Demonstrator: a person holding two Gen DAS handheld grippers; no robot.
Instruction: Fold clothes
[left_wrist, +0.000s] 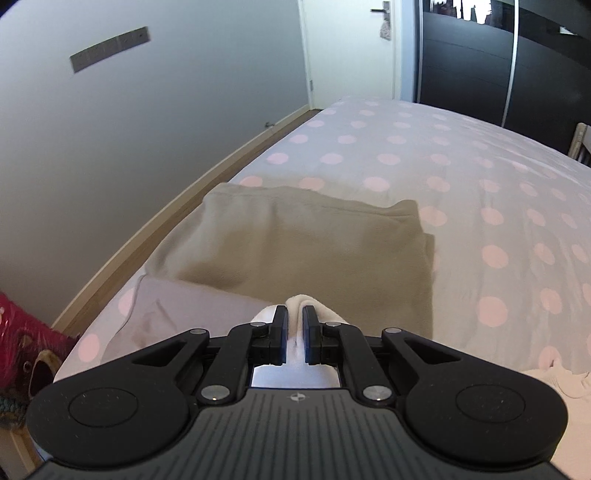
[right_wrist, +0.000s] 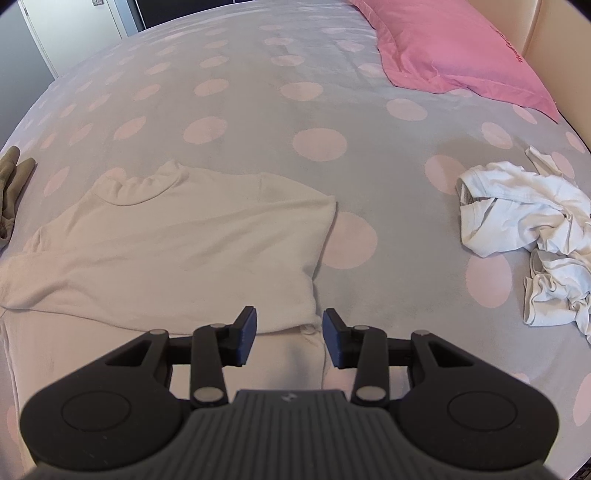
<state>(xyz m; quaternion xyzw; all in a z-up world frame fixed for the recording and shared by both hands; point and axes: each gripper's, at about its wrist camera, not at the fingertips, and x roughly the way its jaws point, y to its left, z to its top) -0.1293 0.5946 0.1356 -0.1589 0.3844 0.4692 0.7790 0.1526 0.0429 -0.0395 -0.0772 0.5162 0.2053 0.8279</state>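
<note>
A cream high-neck top (right_wrist: 177, 236) lies partly folded on the dotted bed cover (right_wrist: 258, 122), collar at the far side. My right gripper (right_wrist: 289, 334) is open, its jaws just above the top's near right edge. My left gripper (left_wrist: 294, 325) is shut on a pinch of the cream top (left_wrist: 301, 301); how much cloth it holds is hidden by the jaws. A folded olive-beige garment (left_wrist: 295, 243) lies just beyond the left gripper, and its edge shows in the right wrist view (right_wrist: 11, 184).
A crumpled white garment (right_wrist: 532, 236) lies at the right of the bed. A pink pillow (right_wrist: 454, 48) sits at the far right. The wooden bed frame (left_wrist: 155, 218), a wall, a door (left_wrist: 347, 48) and a dark wardrobe (left_wrist: 480, 66) lie beyond.
</note>
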